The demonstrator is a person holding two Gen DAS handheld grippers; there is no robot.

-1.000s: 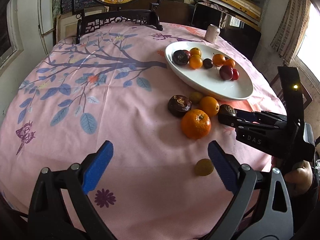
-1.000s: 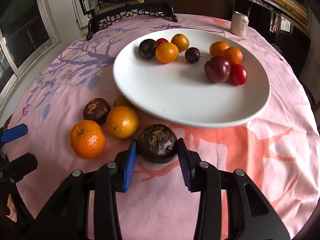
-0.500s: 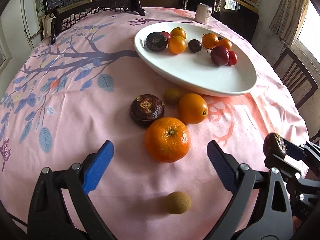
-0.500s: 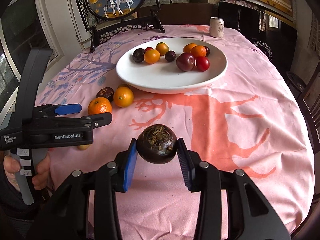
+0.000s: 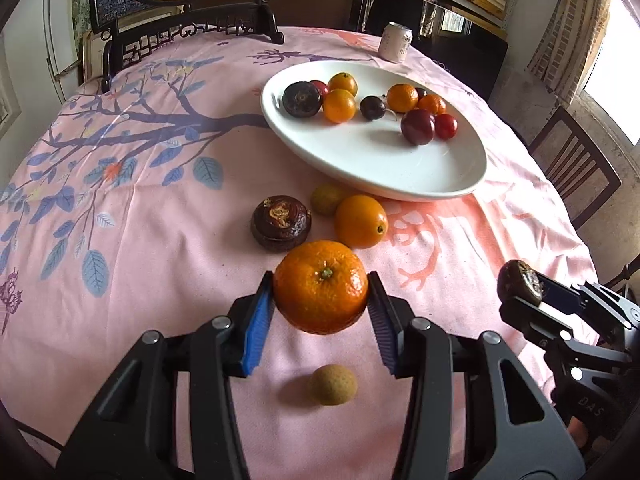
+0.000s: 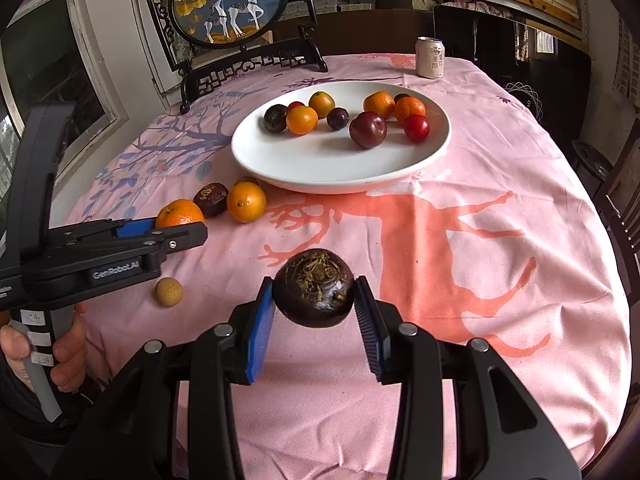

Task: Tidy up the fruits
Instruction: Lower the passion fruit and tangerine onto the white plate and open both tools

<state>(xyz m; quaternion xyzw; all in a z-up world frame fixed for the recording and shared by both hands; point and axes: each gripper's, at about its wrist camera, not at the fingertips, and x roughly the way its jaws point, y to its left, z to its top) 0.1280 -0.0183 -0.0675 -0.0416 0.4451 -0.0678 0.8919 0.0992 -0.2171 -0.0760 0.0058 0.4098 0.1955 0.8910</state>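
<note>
Fruits are split between two places: a group sits on the white plate [image 5: 452,184] toward the far side of the table, and several more lie on the pink tablecloth [image 5: 160,264] just in front of it

We note the left gripper [image 5: 321,294] closed on a tangerine [image 5: 321,286], its blue pads pressed against both sides of the fruit. Whether the tangerine is lifted or resting on the cloth, we cannot tell. The right gripper [image 6: 314,292] holds a dark round fruit [image 6: 314,288] in the same way, raised above the cloth near the table's edge. We judge both are held for transfer to the plate, where like fruits already lie

Loose on the cloth we record a second dark fruit [image 5: 281,222], an orange [image 5: 361,222] and a small yellowish fruit [image 5: 326,199] tucked against the plate's near rim, plus a small tan fruit [image 5: 332,385] lying just below the left gripper. These we judge not yet sorted

The cloth is printed with a branch, leaves and a coral-coloured deer shape, and shows light creases. A drink can [image 6: 430,58] stands beyond the plate. At the far edge stands a dark carved frame with a round deer picture [image 6: 228,0]. Shelving runs along the back wall, a window lies to the left, and wooden chairs [image 5: 576,176] stand at the right
</note>
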